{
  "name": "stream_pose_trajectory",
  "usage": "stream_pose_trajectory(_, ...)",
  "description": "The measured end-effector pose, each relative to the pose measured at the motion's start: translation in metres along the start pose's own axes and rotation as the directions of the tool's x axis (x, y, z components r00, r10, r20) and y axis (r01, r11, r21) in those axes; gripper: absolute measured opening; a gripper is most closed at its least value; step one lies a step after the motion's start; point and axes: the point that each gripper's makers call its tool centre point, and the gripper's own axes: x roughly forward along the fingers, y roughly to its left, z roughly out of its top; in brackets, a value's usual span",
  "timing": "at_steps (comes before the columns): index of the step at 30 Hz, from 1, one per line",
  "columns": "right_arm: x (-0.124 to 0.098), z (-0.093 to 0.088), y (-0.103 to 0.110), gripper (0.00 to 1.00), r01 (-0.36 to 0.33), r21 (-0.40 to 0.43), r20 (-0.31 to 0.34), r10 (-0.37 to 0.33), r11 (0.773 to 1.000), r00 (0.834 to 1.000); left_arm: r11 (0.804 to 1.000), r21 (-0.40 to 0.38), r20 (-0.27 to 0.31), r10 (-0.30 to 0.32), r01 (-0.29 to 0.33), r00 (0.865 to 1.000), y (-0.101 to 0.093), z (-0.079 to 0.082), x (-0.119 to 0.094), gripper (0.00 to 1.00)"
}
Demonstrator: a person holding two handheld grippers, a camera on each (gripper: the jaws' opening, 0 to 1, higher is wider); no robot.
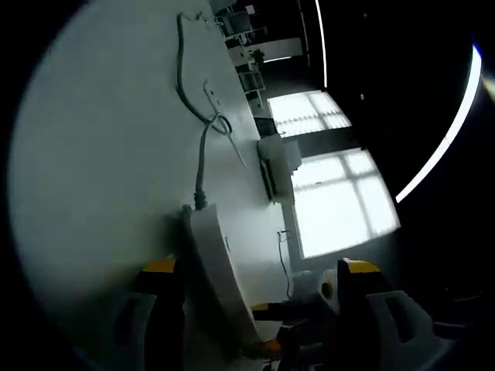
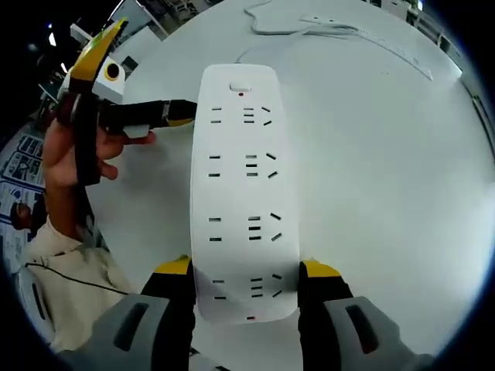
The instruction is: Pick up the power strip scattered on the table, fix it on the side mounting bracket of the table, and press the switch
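A white power strip (image 2: pixel 246 178) with several socket rows lies lengthwise over the white table (image 2: pixel 387 170). My right gripper (image 2: pixel 246 268) is shut on its near end, yellow-tipped fingers on both long sides. A small red mark (image 2: pixel 241 93) sits near its far end. My left gripper (image 2: pixel 166 114), held by a person's hand (image 2: pixel 66 154), comes in from the left with a fingertip beside the strip's far left edge. In the left gripper view the strip (image 1: pixel 216 270) appears edge-on between the wide-apart jaws of my left gripper (image 1: pixel 259 267), close to the left finger (image 1: pixel 158 270). Its cable (image 1: pixel 201 166) runs away across the table.
A loose cable with a loop (image 1: pixel 219 124) lies farther along the table (image 1: pixel 100 154). A white box-like fitting (image 1: pixel 278 158) sits at the table's edge, before bright windows (image 1: pixel 340 201). A long white rail (image 2: pixel 371 39) and more cable (image 2: pixel 271 27) lie at the far side.
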Motion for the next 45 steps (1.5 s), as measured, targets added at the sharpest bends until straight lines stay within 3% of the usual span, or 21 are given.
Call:
stream_pose_trajectory(7,0.001,-0.001,0.002,0.48,0.003,-0.007,-0.007,-0.003,1.0,1.0,1.0,-0.021,0.01,-0.007,0.008,1.0,-0.003,-0.007,0.005,0.84)
stream_pose_trajectory(27,0.003,-0.001,0.002,0.48,0.005,-0.017,-0.017,-0.005,1.0,1.0,0.995,-0.098,0.05,-0.017,0.022,0.999,0.005,0.001,0.017,0.83)
stream_pose_trajectory(45,0.003,0.002,-0.003,0.49,0.018,-0.025,-0.025,-0.019,1.0,1.0,0.992,-0.126,0.063,-0.015,0.023,0.998,0.02,0.008,0.025,0.66)
